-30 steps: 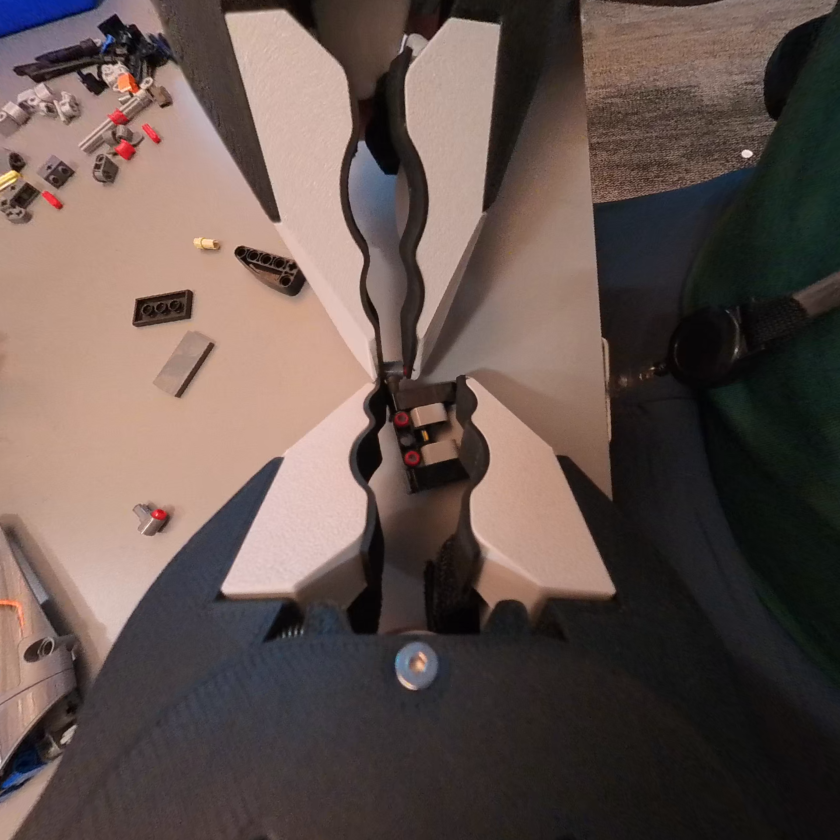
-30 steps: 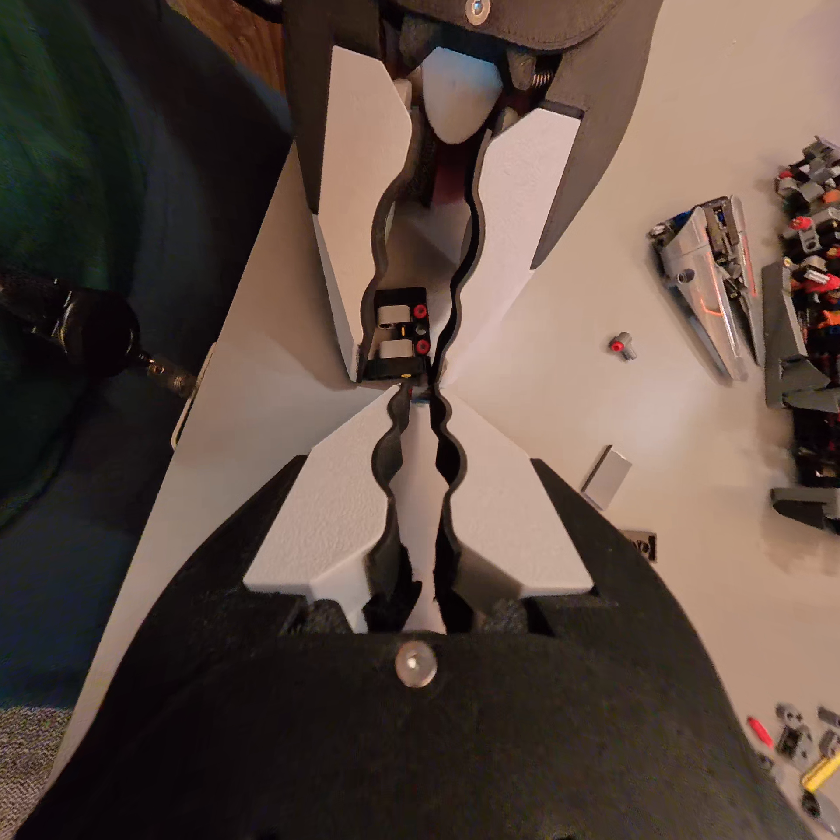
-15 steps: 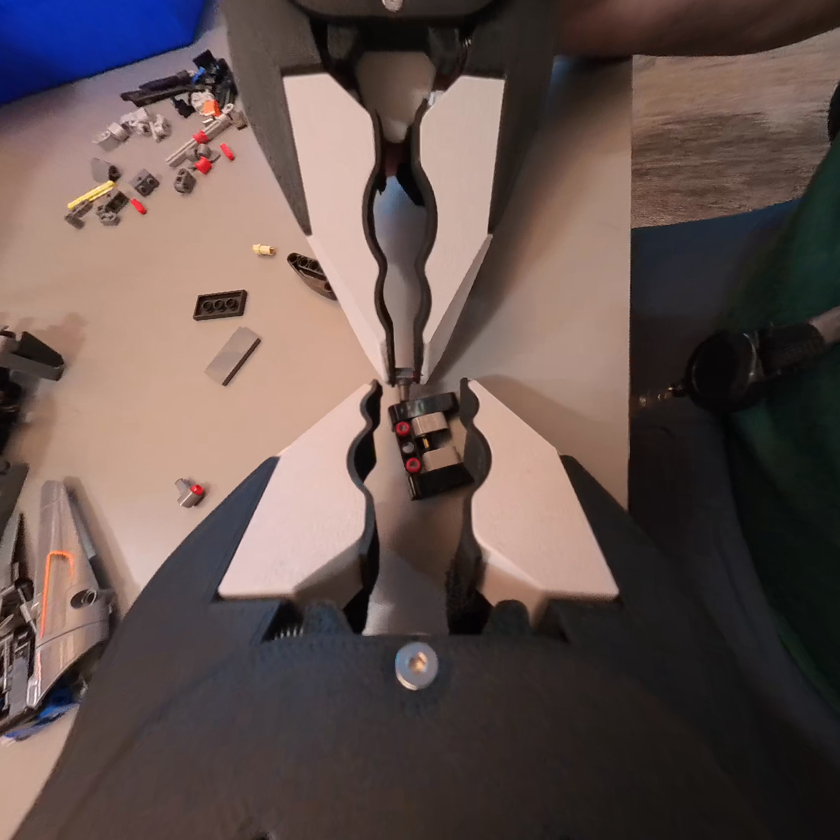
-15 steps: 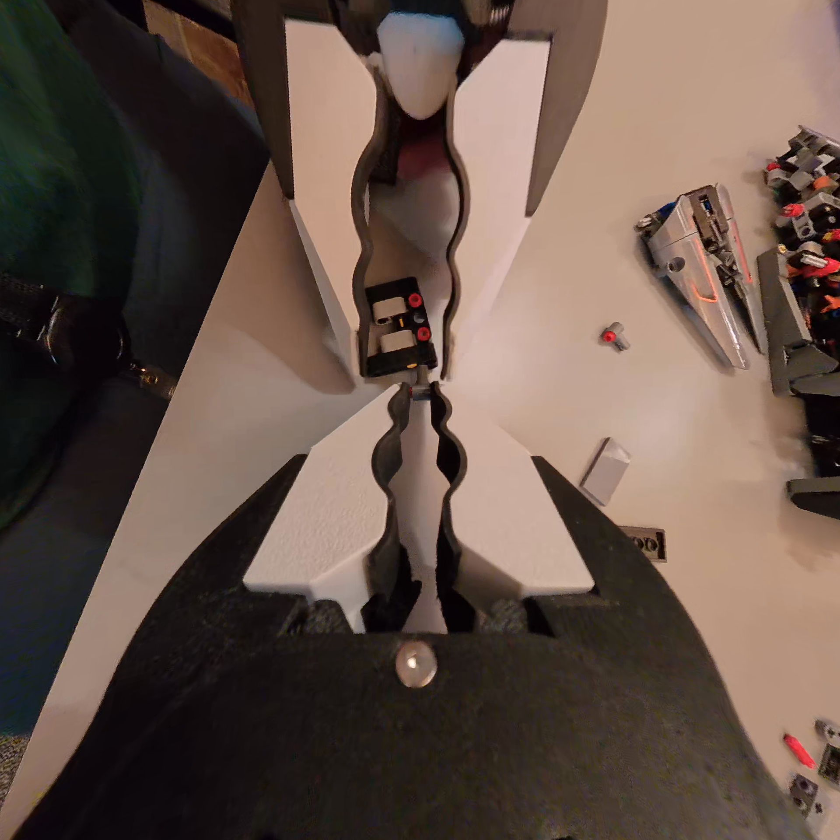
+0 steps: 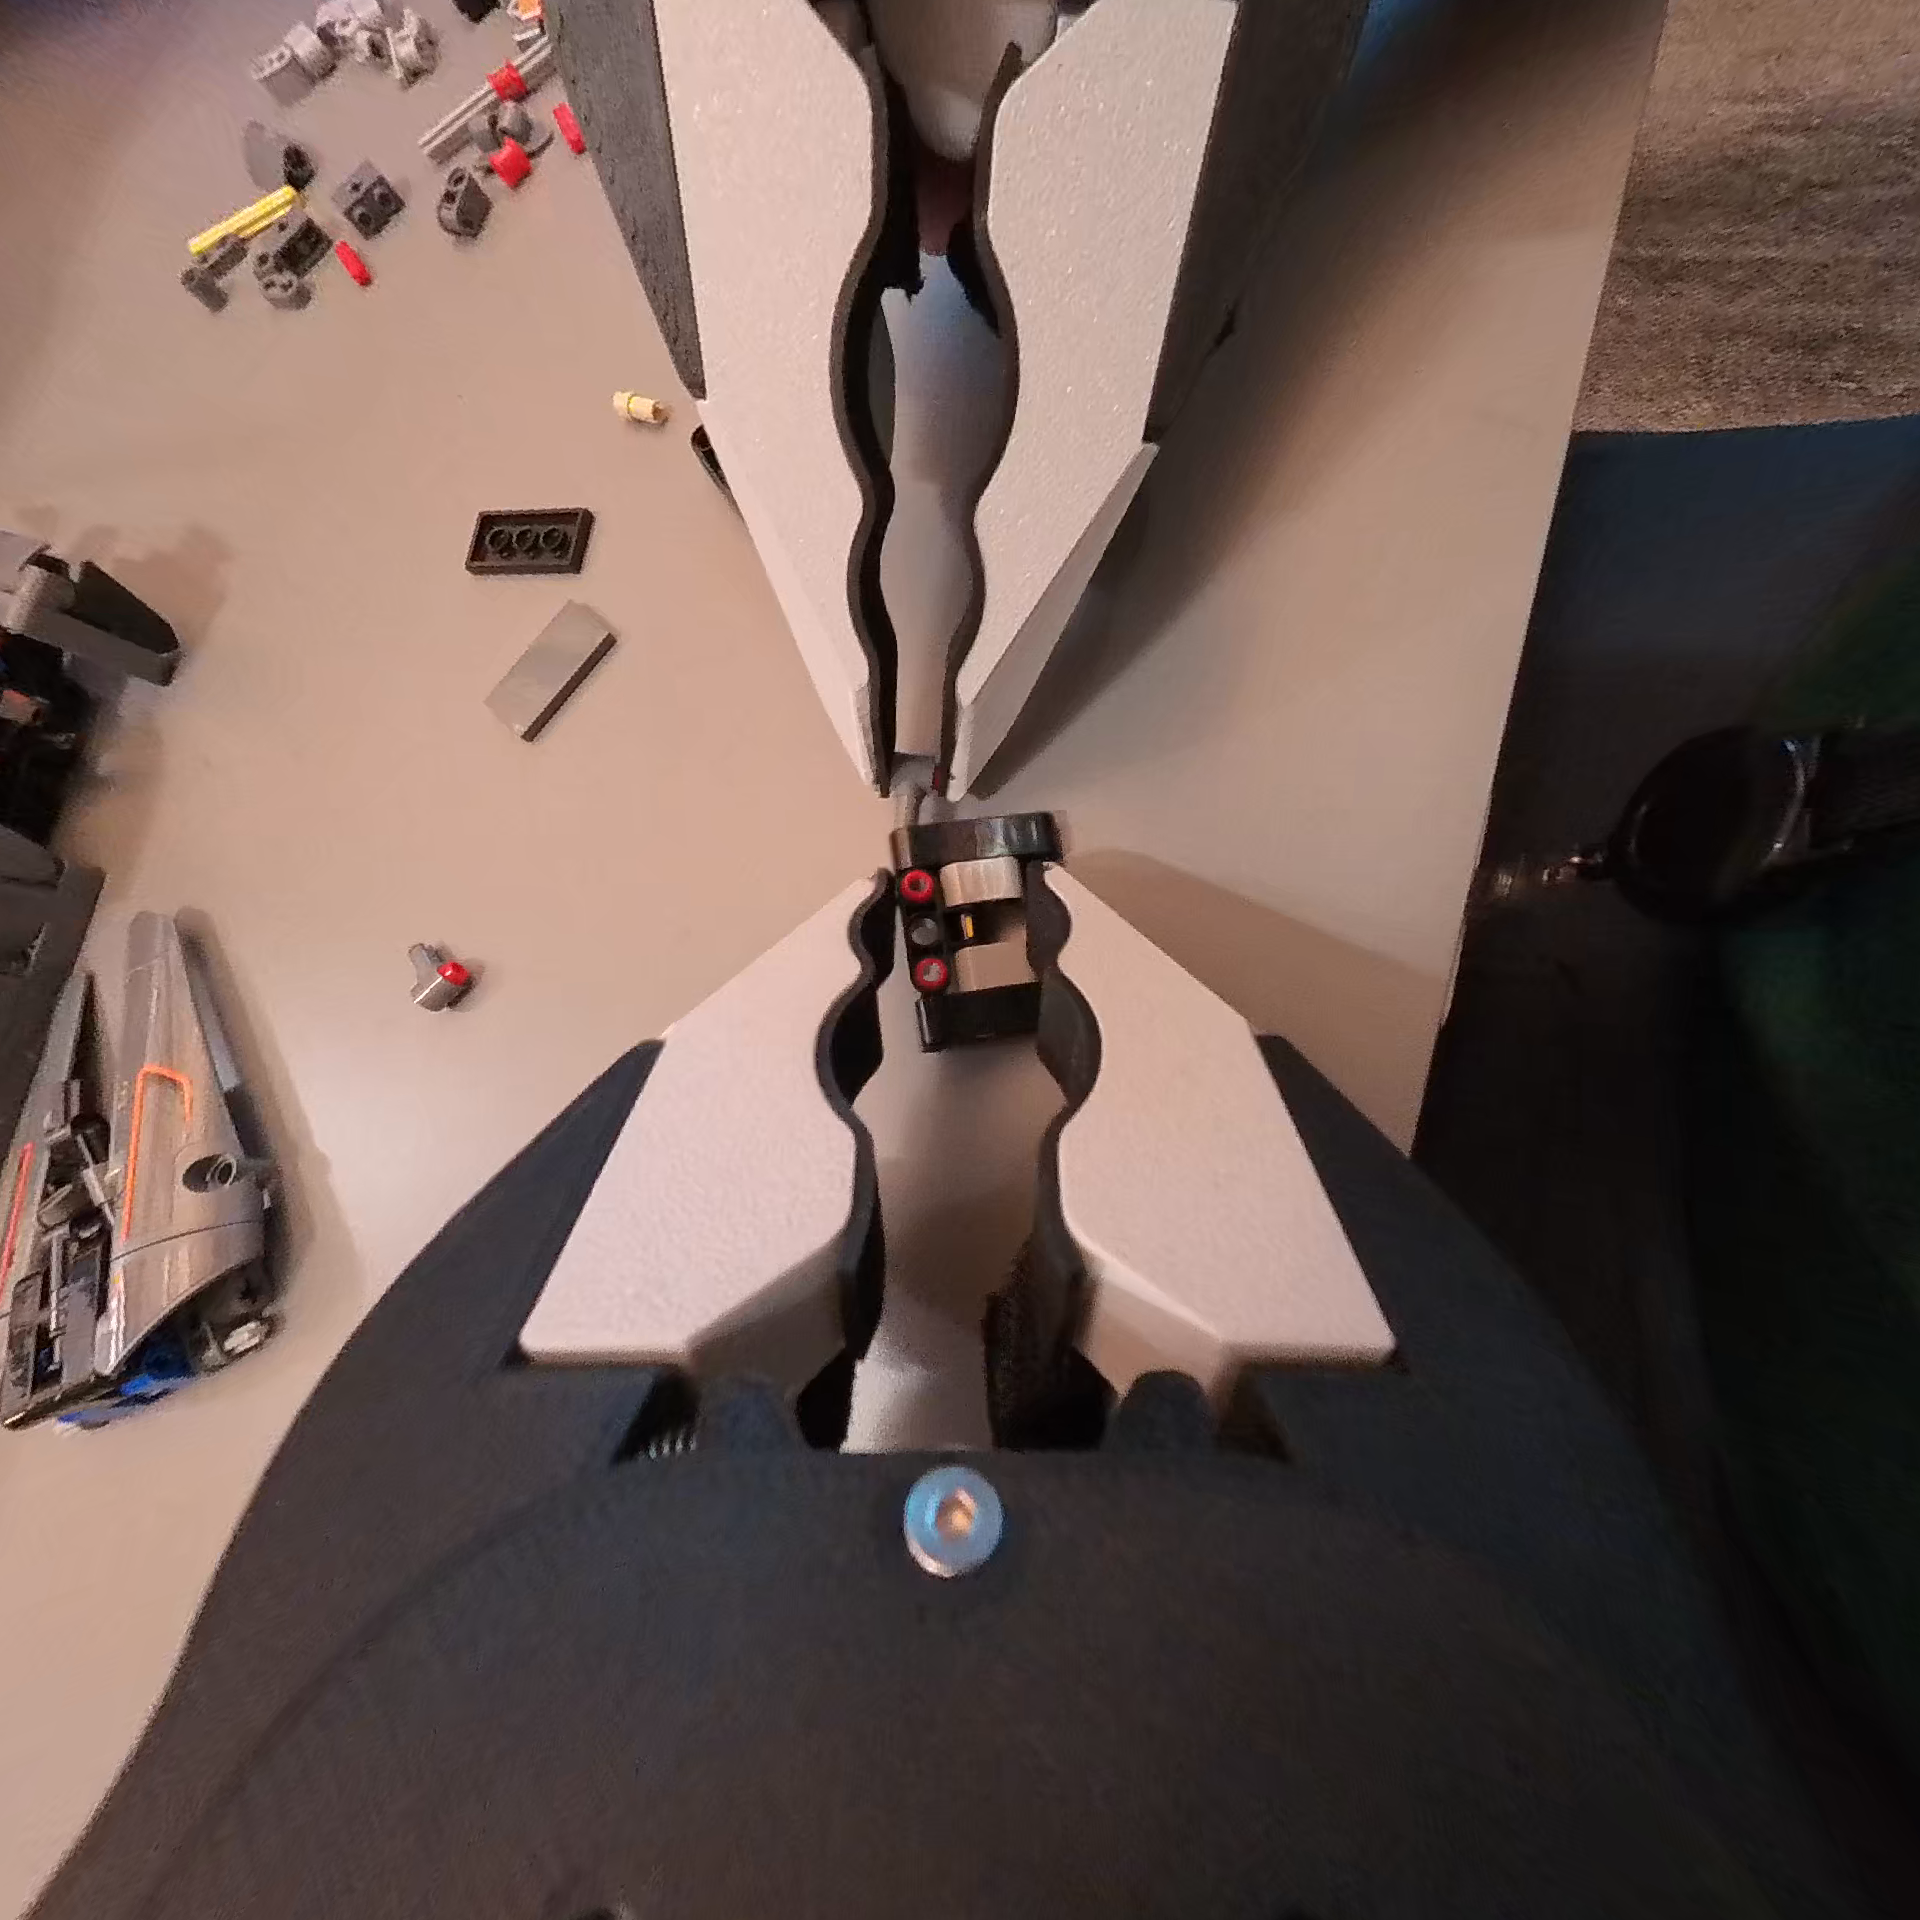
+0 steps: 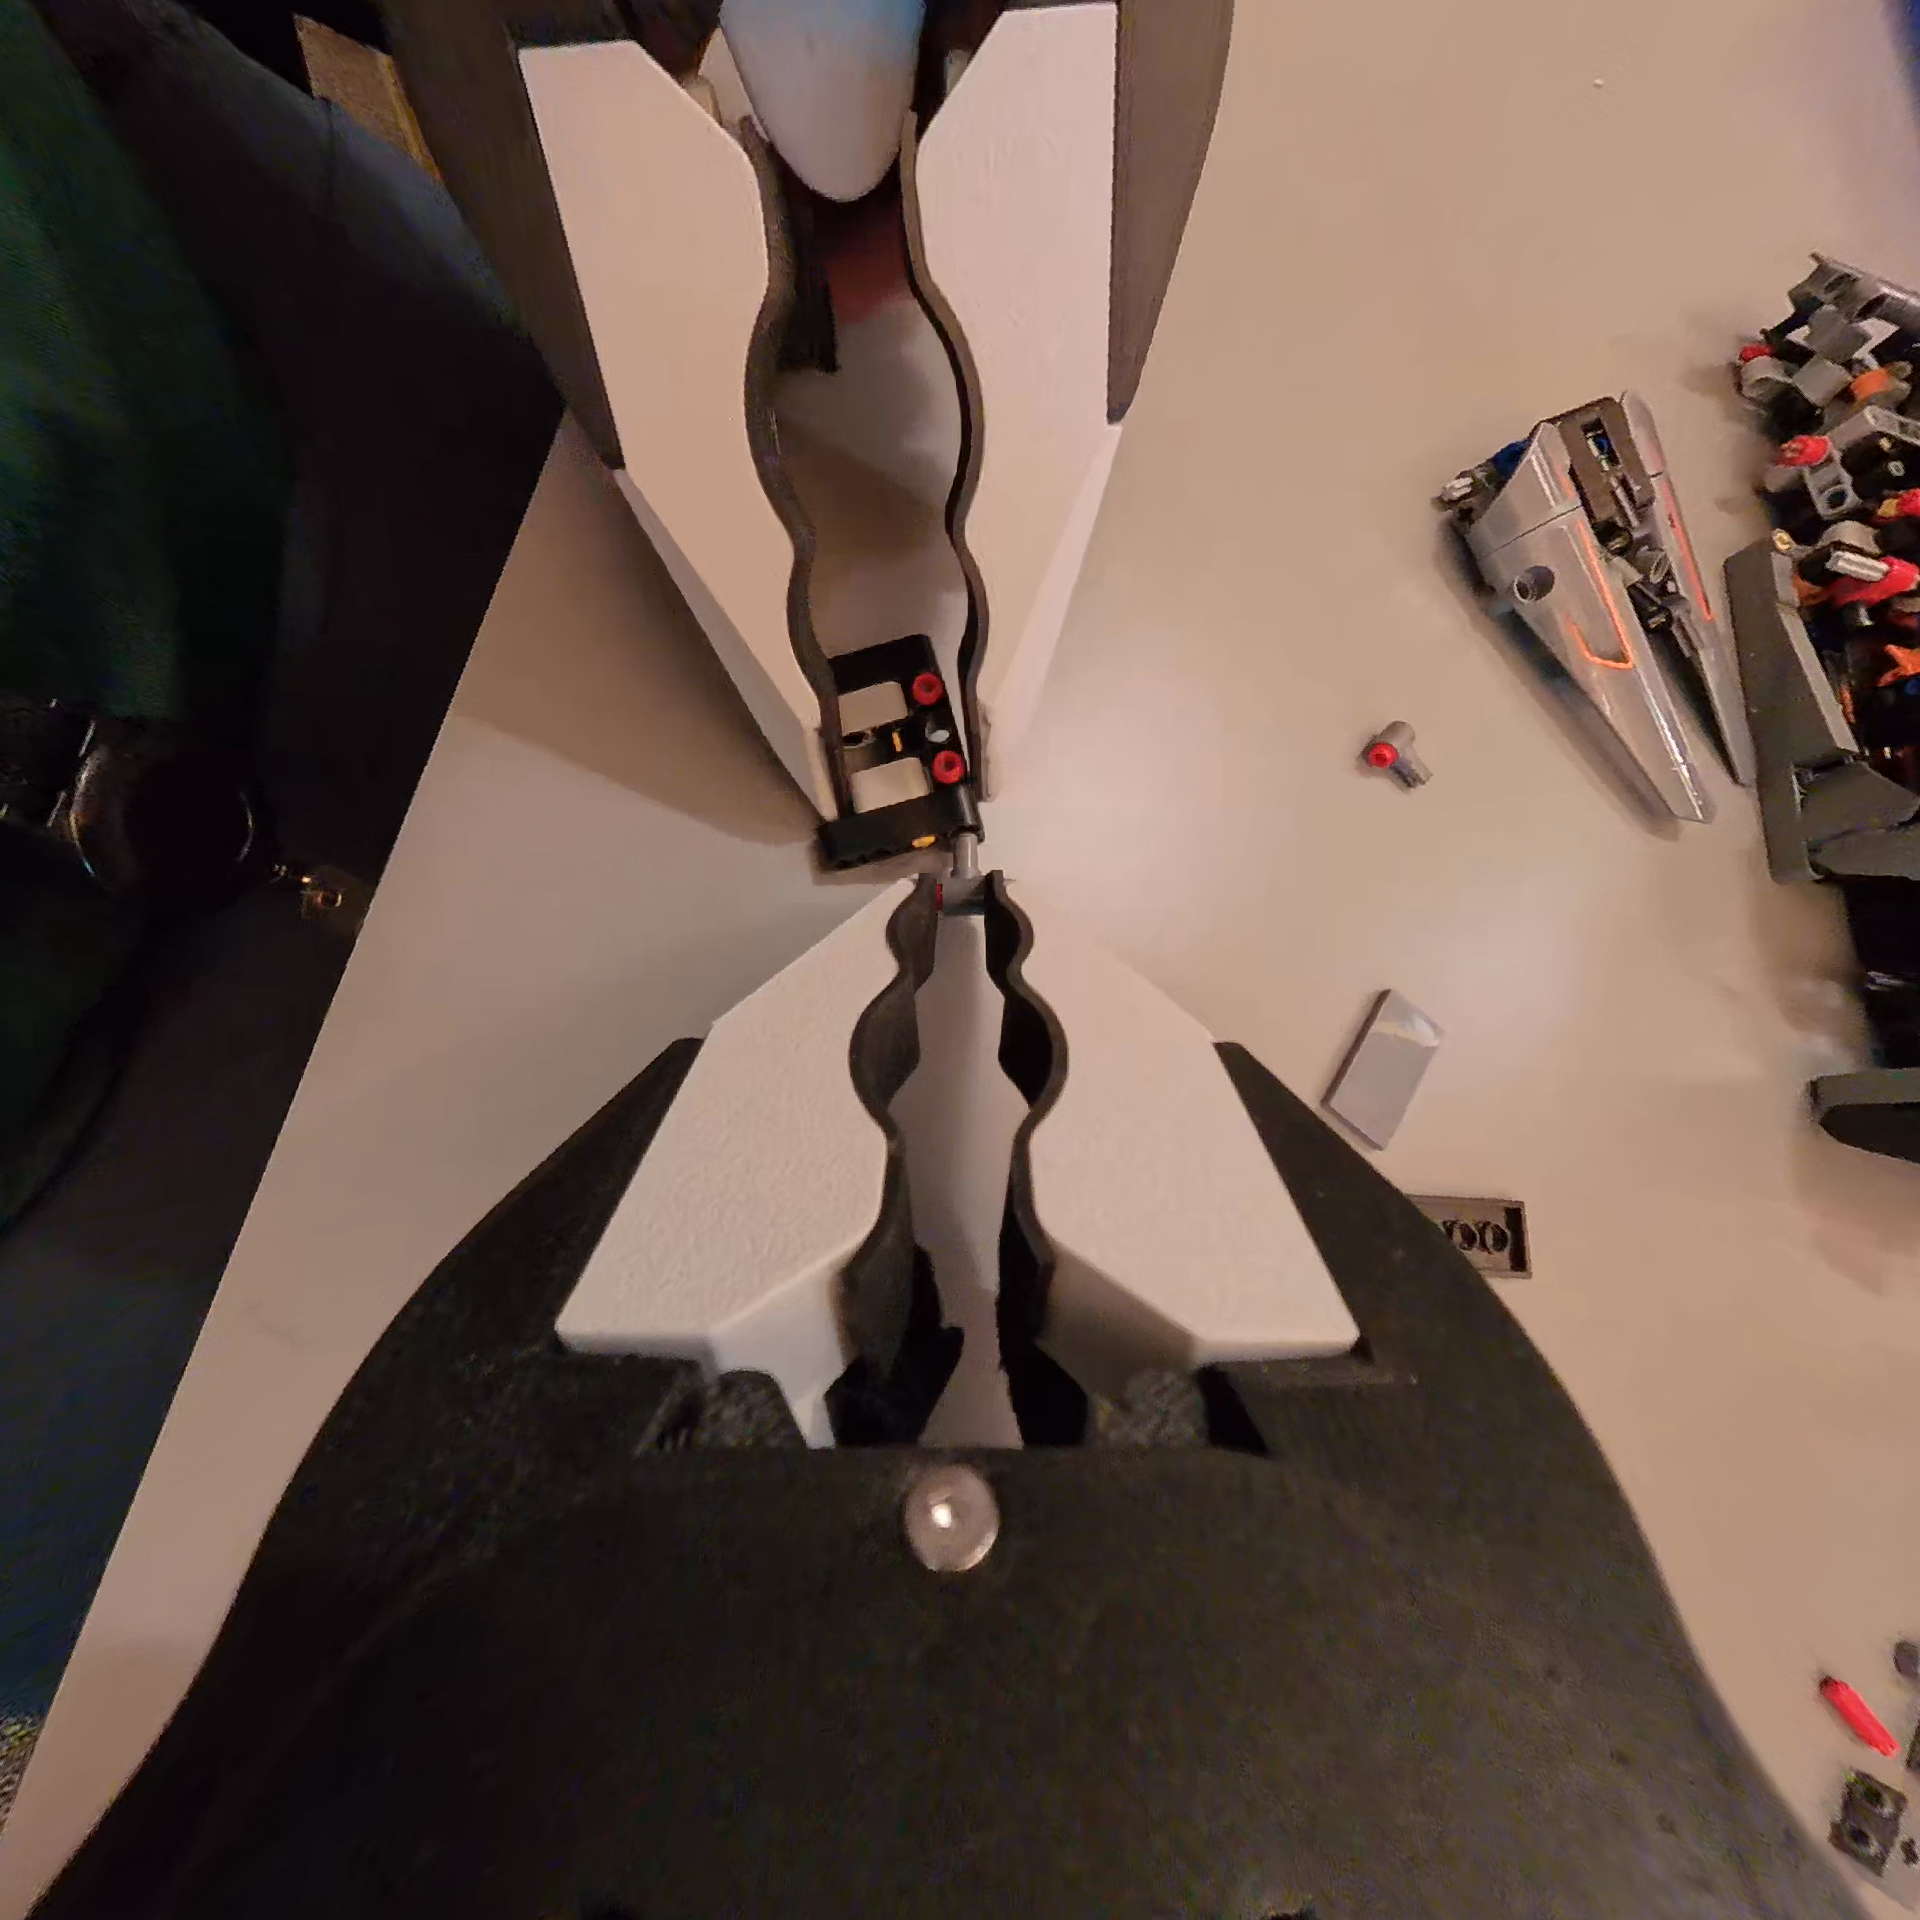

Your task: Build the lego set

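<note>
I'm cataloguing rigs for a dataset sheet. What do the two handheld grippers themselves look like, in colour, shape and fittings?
Both look alike. The left gripper and right gripper each have a black, grainy, rounded body with one silver screw at its centre. Two pale grey, faceted wedge fingers taper toward the tips, lined inside with wavy black pads. No cables or markings show.

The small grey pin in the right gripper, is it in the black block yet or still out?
Touching, depth unclear. The grey pin, pinched in the right gripper, meets the black block's corner.
</note>
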Tool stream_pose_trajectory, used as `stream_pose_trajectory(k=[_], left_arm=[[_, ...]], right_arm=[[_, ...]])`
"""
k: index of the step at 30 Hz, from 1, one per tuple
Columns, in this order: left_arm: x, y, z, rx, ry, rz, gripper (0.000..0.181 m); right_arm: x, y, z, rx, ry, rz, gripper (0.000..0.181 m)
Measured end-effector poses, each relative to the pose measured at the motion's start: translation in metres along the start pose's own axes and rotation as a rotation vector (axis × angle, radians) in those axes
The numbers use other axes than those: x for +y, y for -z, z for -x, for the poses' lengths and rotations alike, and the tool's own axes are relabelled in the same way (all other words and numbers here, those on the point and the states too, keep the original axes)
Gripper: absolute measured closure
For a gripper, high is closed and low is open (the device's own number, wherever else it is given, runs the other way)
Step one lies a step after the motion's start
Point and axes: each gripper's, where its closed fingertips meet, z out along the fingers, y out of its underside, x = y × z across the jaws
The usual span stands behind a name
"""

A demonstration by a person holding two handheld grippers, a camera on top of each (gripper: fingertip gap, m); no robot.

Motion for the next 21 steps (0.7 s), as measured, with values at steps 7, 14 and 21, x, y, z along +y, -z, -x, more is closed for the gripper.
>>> stream_pose_trajectory(k=[7,14,21], left_arm=[[0.0,-0.0003,-0.0017,0.024,-0.007,-0.01,0.159],[-0.0009,-0.0012,-0.0014,0.025,-0.008,-0.037,0.159],[-0.001,-0.0015,-0.0015,0.033,-0.015,-0.049,0.159]], right_arm=[[0.0001,0.0013,0.0025,-0.001,0.014,0.003,0.174],[-0.0007,0.0018,0.0025,0.006,0.003,0.003,0.174],[-0.0011,0.0019,0.0029,-0.006,0.011,-0.013,0.175]])
